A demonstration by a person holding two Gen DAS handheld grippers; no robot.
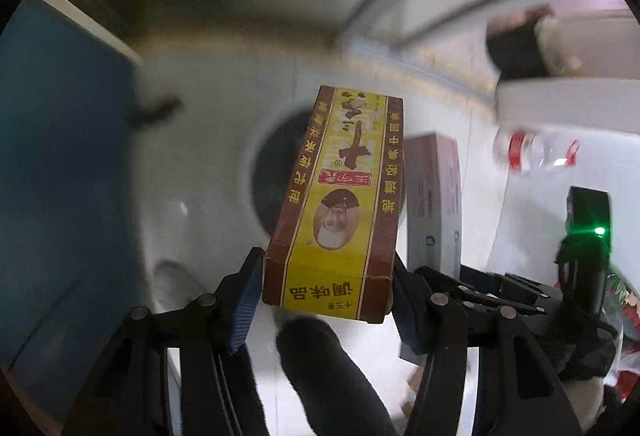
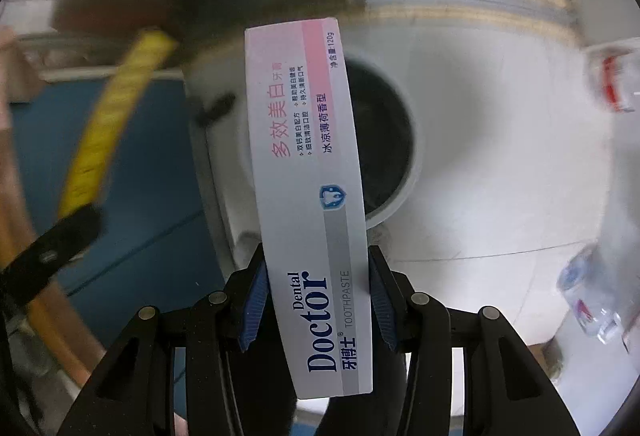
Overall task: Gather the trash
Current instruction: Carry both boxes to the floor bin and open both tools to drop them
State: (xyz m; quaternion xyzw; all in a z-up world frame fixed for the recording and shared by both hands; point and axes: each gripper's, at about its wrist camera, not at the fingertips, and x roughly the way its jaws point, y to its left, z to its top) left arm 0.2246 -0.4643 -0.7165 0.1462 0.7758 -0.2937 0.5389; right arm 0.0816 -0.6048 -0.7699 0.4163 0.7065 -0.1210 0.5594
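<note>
We hold a piece of trash in each gripper above a white bin with a round dark opening. Our left gripper (image 1: 324, 290) is clamped on the near end of a brown and yellow seasoning box (image 1: 340, 195), its blue pads (image 1: 242, 308) pressing both long sides, and the box juts forward and up from the jaws with its printed yellow face toward the camera. Beyond that box we see the white bin (image 1: 208, 155), and the box's far end overlaps the right edge of the bin's dark opening. Our right gripper (image 2: 318, 300) is clamped on a white and pink toothpaste box (image 2: 308, 195), the pads squeezing it near the end that bears the brand name, while the pink end points away from us and covers the left part of the bin's opening (image 2: 384, 139). In the left wrist view that same toothpaste box (image 1: 434, 195) stands just to the right of the seasoning box, close beside it; we cannot tell whether the two touch. A clear plastic bottle with a red label (image 1: 532, 151) lies blurred to the right on the pale floor, well apart from the boxes. A blue surface (image 1: 60, 155) fills the left side of both views. Much of the background is smeared with motion blur.
</note>
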